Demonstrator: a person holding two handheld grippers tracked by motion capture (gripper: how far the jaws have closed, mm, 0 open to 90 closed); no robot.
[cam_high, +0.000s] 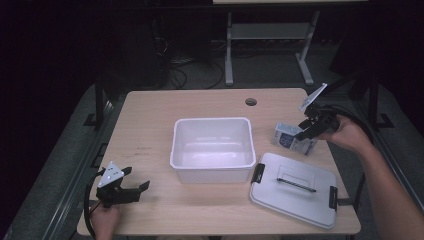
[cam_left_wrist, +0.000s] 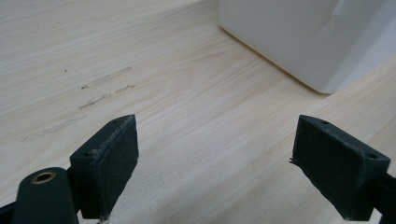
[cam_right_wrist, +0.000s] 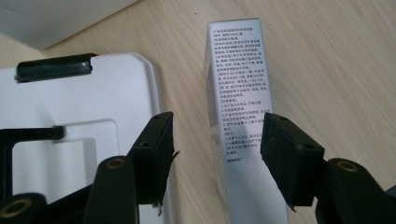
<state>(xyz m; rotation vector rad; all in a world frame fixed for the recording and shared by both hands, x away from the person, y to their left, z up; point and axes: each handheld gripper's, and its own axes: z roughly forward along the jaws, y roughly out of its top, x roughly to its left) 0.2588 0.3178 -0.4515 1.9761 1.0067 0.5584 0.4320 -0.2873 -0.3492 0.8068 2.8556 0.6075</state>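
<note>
Now my right gripper (cam_right_wrist: 217, 140) straddles small printed carton (cam_right_wrist: 238, 112) lying on counter (cam_high: 150, 125) beside grey lid (cam_high: 295, 192), jaws wide, not yet closed. Centre pads on long sides, squeeze evenly, lift straight toward white bin (cam_high: 212, 147). Left gripper (cam_left_wrist: 215, 149) idle, wide.

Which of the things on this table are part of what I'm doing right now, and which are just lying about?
In the job:
- small printed box, between the open jaws of the right tool, not yet gripped
- white bin, open, likely where the box goes
- bin lid, off and lying flat beside the box

Lying about:
- left tool, open, idle over bare table
</note>
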